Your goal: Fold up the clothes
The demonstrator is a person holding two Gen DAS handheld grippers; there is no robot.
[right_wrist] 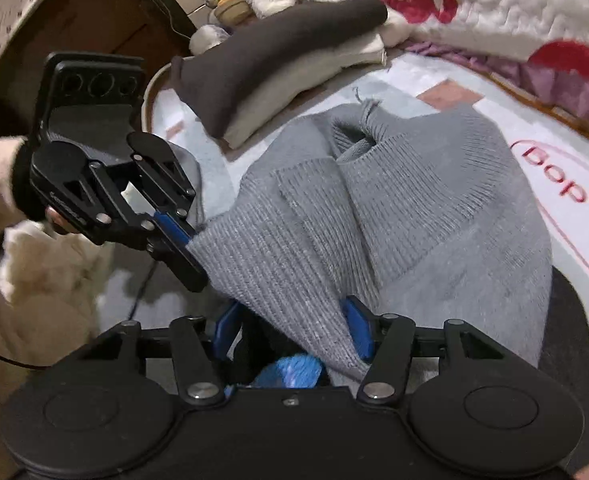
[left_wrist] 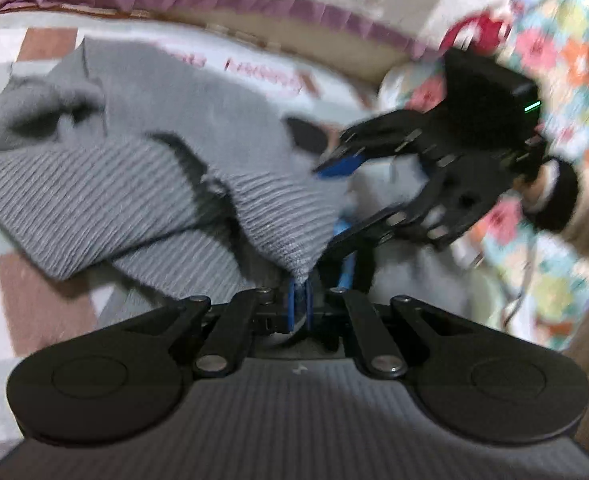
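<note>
Clamped between the left gripper's (left_wrist: 300, 304) closed blue fingers is a corner of the grey sweater (right_wrist: 414, 216), which lies bunched on the bed sheet (right_wrist: 514, 128). At the right gripper (right_wrist: 294, 332) the ribbed hem hangs between spread fingers (whether the pads press it, I cannot tell). Step in hand: taking both corners. Next, the right must close, then both lift and pull the hem straight.

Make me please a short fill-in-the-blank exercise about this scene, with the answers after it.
1. The left gripper is shut on the ribbed hem of a ___ sweater.
2. The right gripper has its jaws ___.
3. The dark brown garment lies on a ___ one.

Answers: grey; open; white
</note>
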